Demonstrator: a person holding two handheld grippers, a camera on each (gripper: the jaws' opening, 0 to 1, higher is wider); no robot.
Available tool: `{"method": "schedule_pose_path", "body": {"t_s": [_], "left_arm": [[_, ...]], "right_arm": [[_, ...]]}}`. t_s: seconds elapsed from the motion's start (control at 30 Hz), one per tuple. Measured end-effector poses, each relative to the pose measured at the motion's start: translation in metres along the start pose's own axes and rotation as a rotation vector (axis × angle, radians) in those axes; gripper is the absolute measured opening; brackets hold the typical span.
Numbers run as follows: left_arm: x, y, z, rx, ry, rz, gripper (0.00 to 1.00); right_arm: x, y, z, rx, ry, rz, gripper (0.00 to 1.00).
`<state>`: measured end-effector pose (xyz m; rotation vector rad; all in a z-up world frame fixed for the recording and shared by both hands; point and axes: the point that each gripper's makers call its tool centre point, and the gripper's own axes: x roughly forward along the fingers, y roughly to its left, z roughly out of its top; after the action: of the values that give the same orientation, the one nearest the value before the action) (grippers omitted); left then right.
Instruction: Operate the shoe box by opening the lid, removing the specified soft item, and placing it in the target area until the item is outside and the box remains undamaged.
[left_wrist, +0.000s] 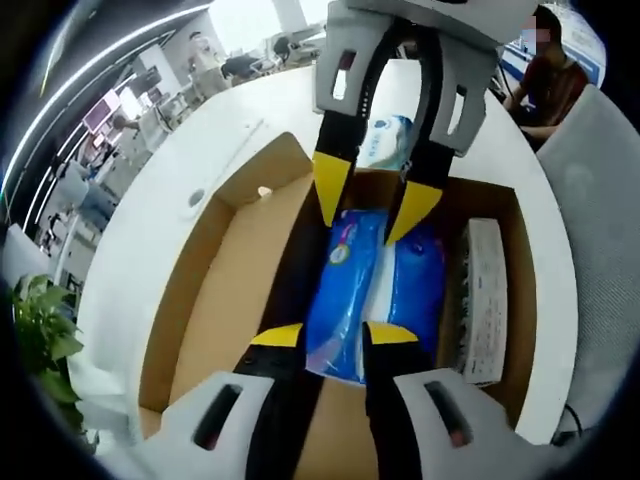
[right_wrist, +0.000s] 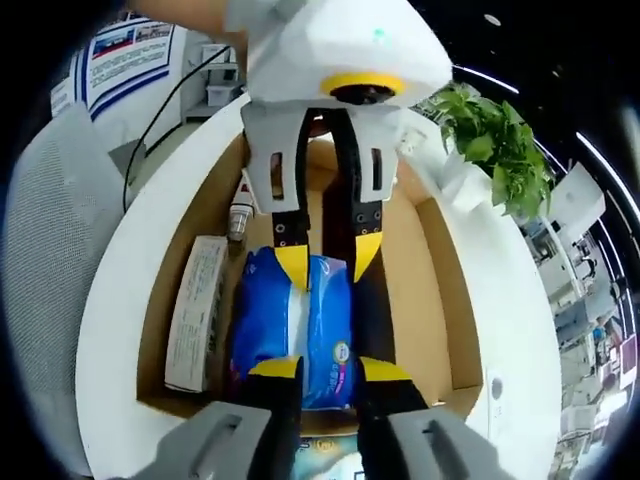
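An open cardboard shoe box (left_wrist: 215, 270) (right_wrist: 440, 290) rests on a white table. Inside it lies a soft blue plastic pack (left_wrist: 350, 290) (right_wrist: 300, 320), lengthwise along the box floor. My left gripper (left_wrist: 332, 335) (right_wrist: 328, 258) has its yellow-tipped jaws closed onto one end of the pack. My right gripper (right_wrist: 330, 369) (left_wrist: 372, 205) faces it from the opposite side and grips the other end, its left jaw pressed over the pack's top. The two grippers point at each other across the box.
A flat white printed carton (left_wrist: 485, 300) (right_wrist: 195, 310) lies in the box beside the pack, and a small bottle (right_wrist: 238, 215) sits at one end. A light-blue packet (left_wrist: 388, 140) lies on the table (left_wrist: 150, 190) outside the box. A potted plant (right_wrist: 490, 140) and a seated person (left_wrist: 545, 75) are nearby.
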<state>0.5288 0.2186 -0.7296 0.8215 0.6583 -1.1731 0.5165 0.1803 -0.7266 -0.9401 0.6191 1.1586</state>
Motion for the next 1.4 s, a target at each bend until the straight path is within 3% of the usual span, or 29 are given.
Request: {"method": "schedule_pose_path", "body": {"t_s": [0.23,0.43,0.53,0.87,1.4], "left_arm": [[0.004,0.002,-0.002,-0.011,-0.01,-0.001,0.15],[0.008,0.001,-0.003,-0.013,-0.021,-0.009,0.05],[0.008,0.0,-0.004,-0.031,-0.019,-0.019,0.01],[0.001,0.002,-0.001,-0.011,-0.002,-0.004,0.0],[-0.037,0.002,0.009,-0.001,-0.006,0.053,0.0]], "right_arm": [[0.011,0.0,-0.006,-0.029,0.042,-0.006,0.1],[0.013,0.001,-0.01,-0.082,0.066,-0.013,0.0],[0.012,0.0,-0.011,-0.08,0.065,-0.02,0.0],[0.004,-0.001,-0.005,-0.072,0.034,-0.035,0.0],[-0.019,-0.007,0.022,-0.075,-0.027,-0.078,0.0]]}}
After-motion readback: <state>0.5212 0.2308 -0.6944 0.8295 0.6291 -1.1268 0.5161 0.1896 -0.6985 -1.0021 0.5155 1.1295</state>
